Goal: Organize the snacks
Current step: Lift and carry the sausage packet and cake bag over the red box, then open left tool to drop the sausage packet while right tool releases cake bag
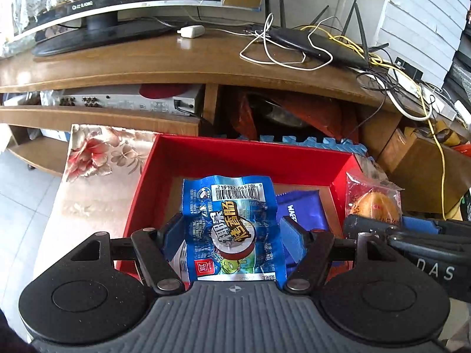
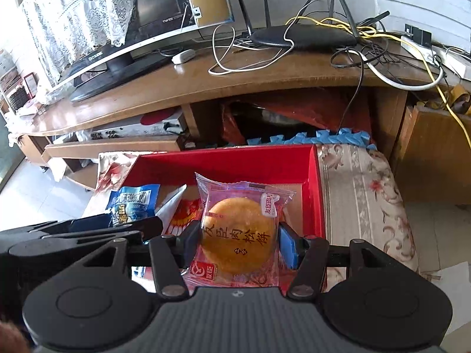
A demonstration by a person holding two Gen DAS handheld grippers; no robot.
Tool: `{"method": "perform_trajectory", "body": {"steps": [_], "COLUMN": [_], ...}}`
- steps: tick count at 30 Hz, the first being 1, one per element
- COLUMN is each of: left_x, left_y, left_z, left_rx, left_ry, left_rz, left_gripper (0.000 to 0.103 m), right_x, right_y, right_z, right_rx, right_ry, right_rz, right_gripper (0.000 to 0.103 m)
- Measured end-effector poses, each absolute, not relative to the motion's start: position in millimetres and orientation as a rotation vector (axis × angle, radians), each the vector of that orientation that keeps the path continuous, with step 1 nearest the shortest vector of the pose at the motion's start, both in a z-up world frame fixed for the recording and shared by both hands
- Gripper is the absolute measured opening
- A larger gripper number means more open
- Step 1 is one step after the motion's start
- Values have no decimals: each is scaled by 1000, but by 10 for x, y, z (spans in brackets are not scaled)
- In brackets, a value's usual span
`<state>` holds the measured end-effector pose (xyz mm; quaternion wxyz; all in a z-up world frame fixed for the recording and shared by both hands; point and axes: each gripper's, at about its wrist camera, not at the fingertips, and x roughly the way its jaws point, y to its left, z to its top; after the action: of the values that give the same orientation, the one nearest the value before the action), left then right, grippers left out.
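A flowered beige cloth covers the surface at far left, and on it sits an open red cardboard box, with a wooden TV bench behind it carrying a black monitor and a black router amid tangled cables. Over the box's left half the left claw is closed on a blue foil sausage packet, blue pads pressing both sides, the packet hanging above the box floor with its barcode end pointing away. A purple wrapper lies on the box floor just right of it. Further right, the right claw is clamped on a clear-wrapped round golden pastry, held above the box's right half, near the red side wall. The two claws hang side by side, close together.
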<state>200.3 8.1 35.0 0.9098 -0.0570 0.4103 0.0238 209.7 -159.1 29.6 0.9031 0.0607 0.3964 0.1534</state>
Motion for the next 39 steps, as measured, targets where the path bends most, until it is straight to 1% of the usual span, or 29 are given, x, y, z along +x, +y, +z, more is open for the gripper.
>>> {"method": "perform_trajectory", "body": {"steps": [19, 39], "left_x": [2357, 2456], "left_y": [146, 154], "left_z": [152, -41], "left_rx": [-116, -98], "left_ry": [882, 932], "left_rz": [92, 132], "left_gripper": [75, 74], "right_x": [2552, 2738], "right_y": [-1491, -1413], "right_z": [100, -191], "right_rx": [128, 113], "right_ry": [849, 909], "right_rz": [315, 317], "right_gripper": [52, 53]}}
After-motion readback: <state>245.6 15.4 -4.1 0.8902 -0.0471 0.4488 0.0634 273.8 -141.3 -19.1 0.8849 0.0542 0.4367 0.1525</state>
